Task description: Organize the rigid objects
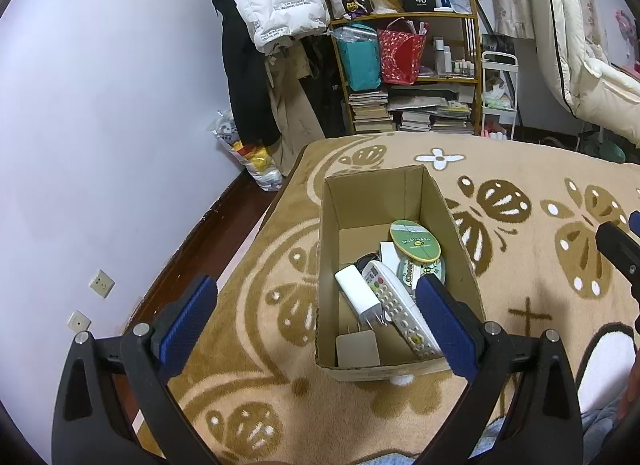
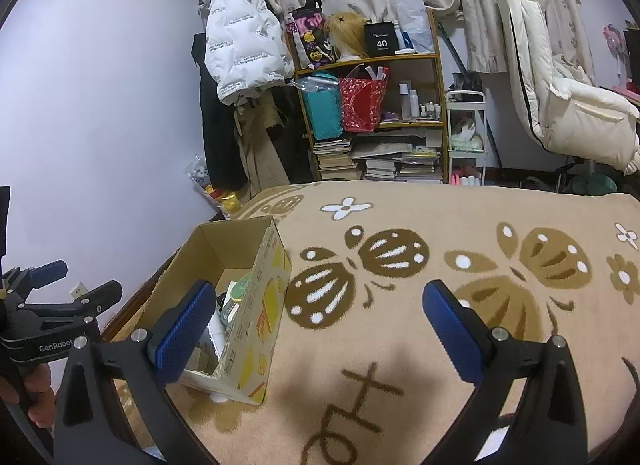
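On the butterfly-patterned blanket [image 1: 520,169] stands my open cardboard box [image 1: 362,193], directly ahead of my left gripper [image 1: 316,313], whose blue pads are spread wide with nothing between them. Its right pad [image 1: 444,325] hangs over the box's near right corner; the left pad sits outside the box's left wall. My right gripper [image 2: 320,329] is likewise released and empty, poised over bare blanket with the box off to its left, so by my judgement the left hand is the nearer to the contents.

Contents, seen from the left wrist: a white remote control [image 1: 400,305] whose long axis runs from the near right corner up toward the box's centre; a white charger plug [image 1: 358,295] just beside it on the left, roughly parallel; a round green tin [image 1: 416,239] leaning behind them; a flat beige card [image 1: 357,349] against the near wall.

The right wrist view adds the box's printed yellow outer side and the left gripper's handle [image 2: 56,329] held in a hand, but hides most of the contents behind the wall. No loose rigid object shows on the blanket; I judge the sorting nearly finished
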